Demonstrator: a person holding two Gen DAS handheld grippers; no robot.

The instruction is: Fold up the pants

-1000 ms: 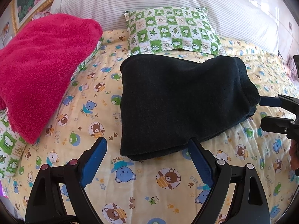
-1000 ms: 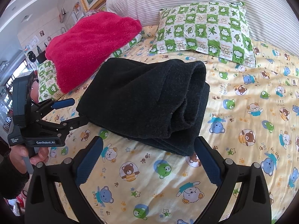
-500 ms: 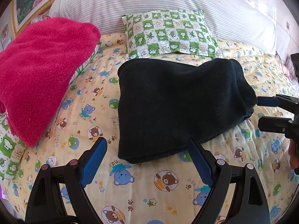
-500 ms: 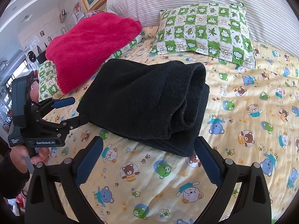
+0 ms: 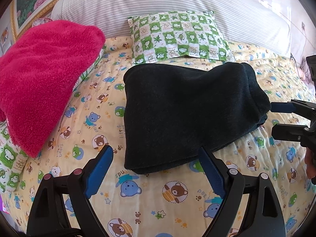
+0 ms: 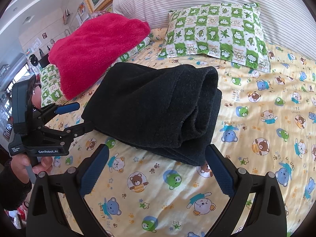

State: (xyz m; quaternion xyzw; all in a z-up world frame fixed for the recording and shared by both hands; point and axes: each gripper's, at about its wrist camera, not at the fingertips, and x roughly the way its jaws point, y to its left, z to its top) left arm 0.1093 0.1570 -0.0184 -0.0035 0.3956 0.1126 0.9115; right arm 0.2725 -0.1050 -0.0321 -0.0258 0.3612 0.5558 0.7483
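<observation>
Black pants (image 5: 189,112) folded into a thick bundle, lying mid-bed (image 5: 158,197), pillow (image 5: 177,37) at 12 o'clock, pink blanket (image 5: 43,79) at 9 o'clock. Left claw (image 5: 156,167) spread wide, gripping nothing, hovering just short of the near hem. Right claw (image 6: 158,165) likewise gaping, empty, parked at 6 o'clock of the rolled end. Looks soft, fleecy, light but bulky; layers likely to slump or spring apart if pinched thin. Best hold probably at the stacked edge, catching all layers together, one claw per corner. Fold looks nearly finished.
</observation>
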